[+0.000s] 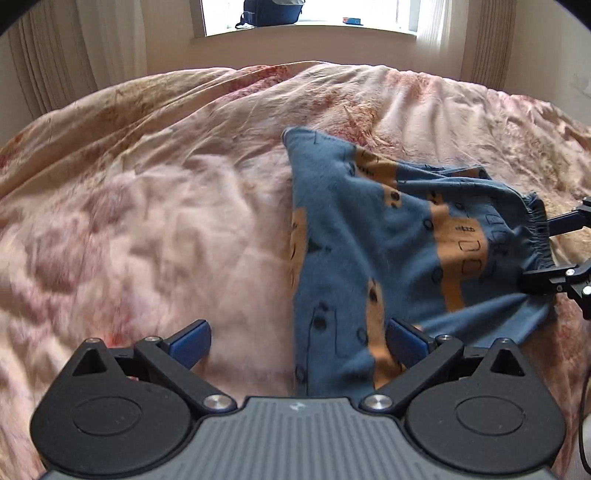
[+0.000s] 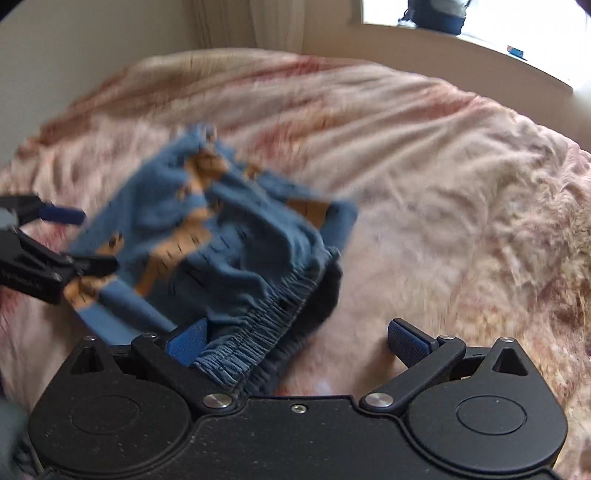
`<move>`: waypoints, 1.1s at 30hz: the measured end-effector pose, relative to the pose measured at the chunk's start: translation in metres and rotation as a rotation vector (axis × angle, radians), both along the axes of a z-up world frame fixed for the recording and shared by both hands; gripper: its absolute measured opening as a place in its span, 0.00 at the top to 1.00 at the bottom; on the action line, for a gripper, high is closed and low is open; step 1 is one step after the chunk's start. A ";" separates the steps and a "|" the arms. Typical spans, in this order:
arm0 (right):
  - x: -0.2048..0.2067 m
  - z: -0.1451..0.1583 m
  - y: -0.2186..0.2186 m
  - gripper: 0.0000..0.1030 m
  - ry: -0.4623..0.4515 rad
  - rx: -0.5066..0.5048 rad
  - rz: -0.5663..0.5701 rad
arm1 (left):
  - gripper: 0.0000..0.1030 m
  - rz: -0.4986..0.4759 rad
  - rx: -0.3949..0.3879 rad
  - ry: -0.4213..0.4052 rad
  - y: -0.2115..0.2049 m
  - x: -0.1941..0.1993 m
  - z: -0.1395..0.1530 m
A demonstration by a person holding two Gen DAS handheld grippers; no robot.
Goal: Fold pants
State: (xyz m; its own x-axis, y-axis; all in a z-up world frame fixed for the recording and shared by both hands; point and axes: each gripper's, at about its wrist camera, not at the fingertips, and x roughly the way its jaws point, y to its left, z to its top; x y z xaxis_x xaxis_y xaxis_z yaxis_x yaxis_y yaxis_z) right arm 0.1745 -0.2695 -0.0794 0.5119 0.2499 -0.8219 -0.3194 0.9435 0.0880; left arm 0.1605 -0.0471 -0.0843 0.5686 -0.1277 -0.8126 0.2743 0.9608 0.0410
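Blue pants [image 1: 369,229] with orange patches lie crumpled on the bed, right of centre in the left wrist view. My left gripper [image 1: 299,343] is open, and a pant leg end lies between its fingers close to the right pad [image 1: 406,341]. My right gripper [image 2: 299,343] is open too, with the gathered elastic waistband [image 2: 258,325] lying against its left pad [image 2: 186,341]. From the other side, the right gripper [image 1: 550,251] straddles the waistband and the left gripper [image 2: 79,240] sits at the pants [image 2: 229,236] leg end. Both views are motion-blurred.
A rumpled pink floral duvet [image 1: 166,221] covers the whole bed. Behind it are a windowsill [image 1: 306,31] with a dark blue bag [image 1: 271,13], curtains [image 1: 55,55] on either side and a pale wall. A black cable [image 1: 583,424] hangs at the right edge.
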 end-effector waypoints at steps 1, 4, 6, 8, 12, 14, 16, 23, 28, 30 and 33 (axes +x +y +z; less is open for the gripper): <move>-0.002 0.003 -0.002 0.01 0.000 0.007 -0.004 | 0.00 0.016 -0.014 0.012 0.005 -0.003 0.003; -0.013 0.016 -0.008 0.01 -0.029 0.069 -0.010 | 0.00 0.052 -0.048 0.035 0.015 -0.010 0.012; -0.019 0.019 -0.010 0.01 -0.027 0.123 0.004 | 0.00 0.052 -0.070 0.018 0.017 -0.015 0.016; -0.019 0.017 -0.003 0.01 -0.005 0.109 0.022 | 0.00 0.057 -0.078 -0.012 0.014 -0.021 0.017; -0.017 0.004 0.013 0.01 0.049 -0.005 0.043 | 0.00 0.050 -0.075 -0.009 0.006 -0.027 0.012; -0.020 0.007 0.012 0.01 0.035 0.014 0.051 | 0.00 0.035 -0.069 -0.025 0.005 -0.029 0.014; -0.023 0.013 0.009 0.01 0.015 0.048 0.052 | 0.00 0.032 -0.072 -0.048 0.005 -0.030 0.018; -0.019 0.019 -0.003 0.01 0.010 0.164 -0.006 | 0.00 0.036 -0.128 -0.063 0.011 -0.029 0.021; -0.013 0.015 -0.010 0.01 0.012 0.179 -0.085 | 0.00 0.048 -0.144 -0.048 0.016 -0.024 0.018; -0.010 0.010 -0.010 0.01 0.035 0.132 -0.102 | 0.00 0.053 -0.140 -0.034 0.016 -0.023 0.015; -0.011 0.005 -0.011 0.01 0.048 0.092 -0.101 | 0.00 0.060 -0.123 -0.017 0.016 -0.021 0.011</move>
State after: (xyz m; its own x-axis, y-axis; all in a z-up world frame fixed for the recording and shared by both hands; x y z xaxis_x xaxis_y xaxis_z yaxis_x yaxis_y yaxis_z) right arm 0.1640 -0.2805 -0.0744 0.4994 0.2743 -0.8218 -0.2163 0.9580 0.1883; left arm 0.1398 -0.0306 -0.0731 0.5918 -0.1913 -0.7830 0.2168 0.9734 -0.0740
